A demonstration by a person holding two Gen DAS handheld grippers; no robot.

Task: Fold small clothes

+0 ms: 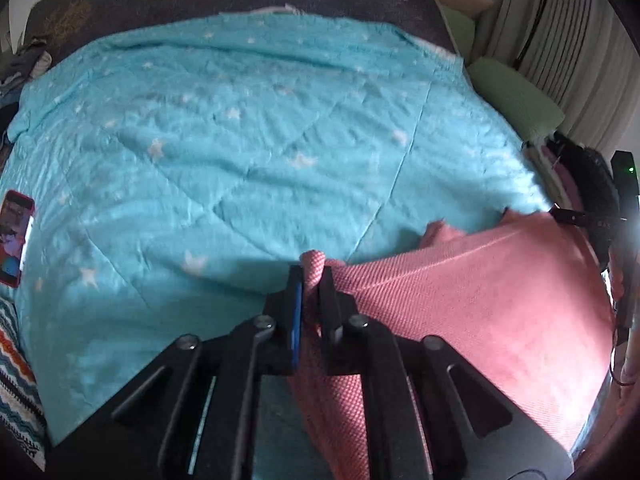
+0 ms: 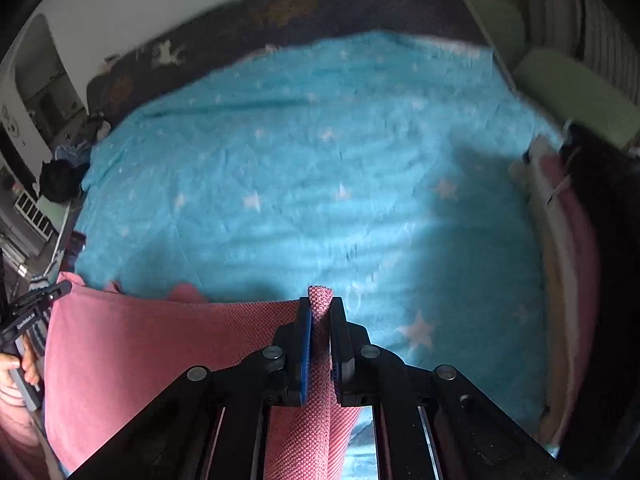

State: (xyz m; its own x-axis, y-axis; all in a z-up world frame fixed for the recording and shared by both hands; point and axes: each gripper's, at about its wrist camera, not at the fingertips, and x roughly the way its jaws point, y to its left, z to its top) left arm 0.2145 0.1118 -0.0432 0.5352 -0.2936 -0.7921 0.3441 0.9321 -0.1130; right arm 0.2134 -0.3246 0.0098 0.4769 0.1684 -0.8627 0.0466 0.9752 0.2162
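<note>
**Observer:** Which step are you on?

**Operator:** I judge it's the start of a fold. I hold the pink garment (image 1: 460, 292) stretched between both tools, lifted over the near edge of the turquoise star quilt (image 1: 240, 140). It is not laid flat yet.

**Observer:** What are the grippers doing?

**Operator:** My left gripper (image 1: 311, 276) is clamped on one bunched corner of the cloth; a knob of pink weave pokes out past the fingertips. My right gripper (image 2: 320, 304) is pinching the other corner the same way. From the left camera the fabric spreads away toward the quilt's right side, and from the right camera it spreads toward the quilt's left side, so the top edge runs between the two grips.

**Observer:** Where does the rest of the garment sit?

**Operator:** It hangs below the fingers, toward me, in front of the quilt's near edge. I cannot tell whether the lower hem touches the quilt.

**Observer:** And the next move?

**Operator:** I think it calls for carrying both corners forward together over the quilt's middle, keeping the edge taut and level, then lowering so the cloth lies smooth. The phone (image 1: 16, 236) at the quilt's left edge is well apart from that path.
</note>
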